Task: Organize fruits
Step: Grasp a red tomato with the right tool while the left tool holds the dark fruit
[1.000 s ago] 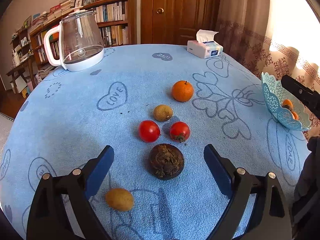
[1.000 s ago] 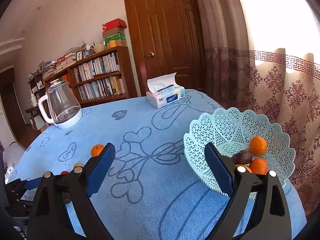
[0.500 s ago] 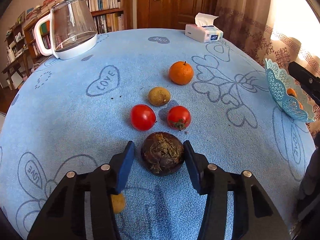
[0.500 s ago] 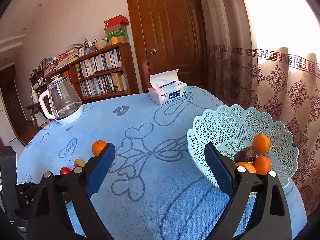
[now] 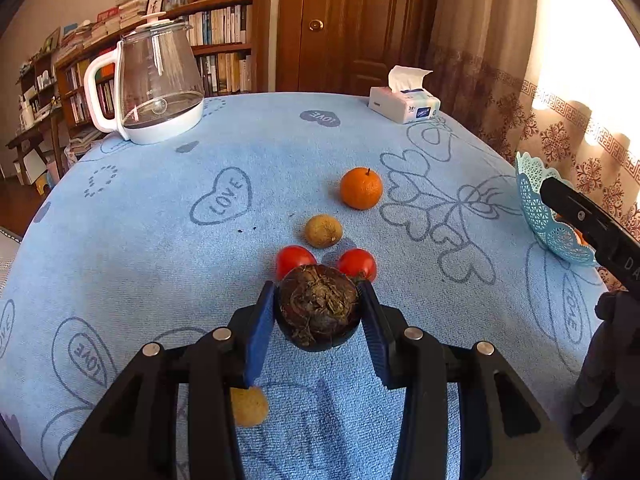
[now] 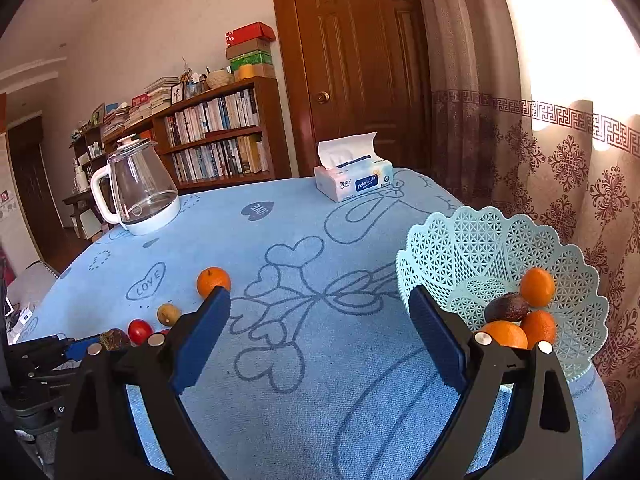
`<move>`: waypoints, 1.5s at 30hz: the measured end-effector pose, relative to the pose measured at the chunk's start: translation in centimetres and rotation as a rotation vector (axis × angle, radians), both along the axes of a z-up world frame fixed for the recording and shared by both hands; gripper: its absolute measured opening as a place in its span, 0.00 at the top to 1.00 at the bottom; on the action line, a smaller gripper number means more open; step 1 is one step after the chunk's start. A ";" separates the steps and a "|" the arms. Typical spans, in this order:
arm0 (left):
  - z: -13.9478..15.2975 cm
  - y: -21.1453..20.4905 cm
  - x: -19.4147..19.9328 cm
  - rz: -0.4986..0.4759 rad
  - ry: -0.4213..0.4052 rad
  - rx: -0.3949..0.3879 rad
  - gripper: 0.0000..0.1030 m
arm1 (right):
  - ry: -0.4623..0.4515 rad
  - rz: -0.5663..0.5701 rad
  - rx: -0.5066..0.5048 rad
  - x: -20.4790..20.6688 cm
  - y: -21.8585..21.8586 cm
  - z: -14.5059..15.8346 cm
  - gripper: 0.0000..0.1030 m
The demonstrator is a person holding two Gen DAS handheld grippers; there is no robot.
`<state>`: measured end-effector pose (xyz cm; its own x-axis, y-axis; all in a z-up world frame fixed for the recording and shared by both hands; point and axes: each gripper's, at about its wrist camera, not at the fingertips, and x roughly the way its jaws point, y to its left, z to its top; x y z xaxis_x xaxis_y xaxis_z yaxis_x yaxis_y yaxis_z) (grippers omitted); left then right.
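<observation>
My left hand-held gripper (image 5: 320,312) is closing, pads pinching the dark rough fruit (image 5: 318,306); I should seat it squarely before lifting toward the basket (image 6: 500,256), right hand-held gripper (image 6: 320,336) spread.

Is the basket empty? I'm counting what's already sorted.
No: the right wrist view shows the lattice basket holding three oranges and one dark fruit.
</observation>
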<state>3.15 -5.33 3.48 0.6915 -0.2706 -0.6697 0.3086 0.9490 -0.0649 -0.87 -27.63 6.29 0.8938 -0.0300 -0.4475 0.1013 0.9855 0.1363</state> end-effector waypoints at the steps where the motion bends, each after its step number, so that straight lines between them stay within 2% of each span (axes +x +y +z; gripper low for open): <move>1: 0.4 0.3 0.0 0.012 -0.015 -0.002 0.59 | 0.003 0.012 -0.001 0.1 0.2 -0.1 0.11; 6: 2.2 2.6 0.5 0.092 -0.064 -0.025 0.59 | 0.016 0.068 -0.026 0.2 1.4 -0.3 0.11; 9: 2.7 4.2 1.1 0.156 -0.062 -0.043 0.59 | 0.032 0.109 -0.041 0.5 2.2 -0.5 0.11; 15: 3.4 6.9 1.9 0.256 -0.072 -0.079 0.59 | 0.112 0.222 -0.025 1.5 4.1 -1.2 0.11; 20: 3.6 7.5 1.9 0.289 -0.086 -0.080 0.59 | 0.192 0.325 -0.006 3.2 6.3 -1.8 0.11; 25: 3.4 7.8 2.0 0.304 -0.091 -0.083 0.59 | 0.253 0.407 -0.033 4.9 8.9 -2.7 0.11; 27: 3.4 8.0 2.1 0.308 -0.090 -0.089 0.59 | 0.275 0.430 -0.043 5.5 9.7 -3.1 0.15; 29: 3.3 8.2 2.1 0.313 -0.089 -0.095 0.59 | 0.302 0.459 -0.054 6.0 10.5 -3.5 0.26; 34: 3.2 8.6 2.2 0.326 -0.085 -0.106 0.59 | 0.358 0.504 -0.069 7.4 11.9 -4.5 0.41; 45: 3.0 8.5 2.3 0.328 -0.080 -0.110 0.59 | 0.413 0.520 -0.081 9.4 13.0 -5.2 0.68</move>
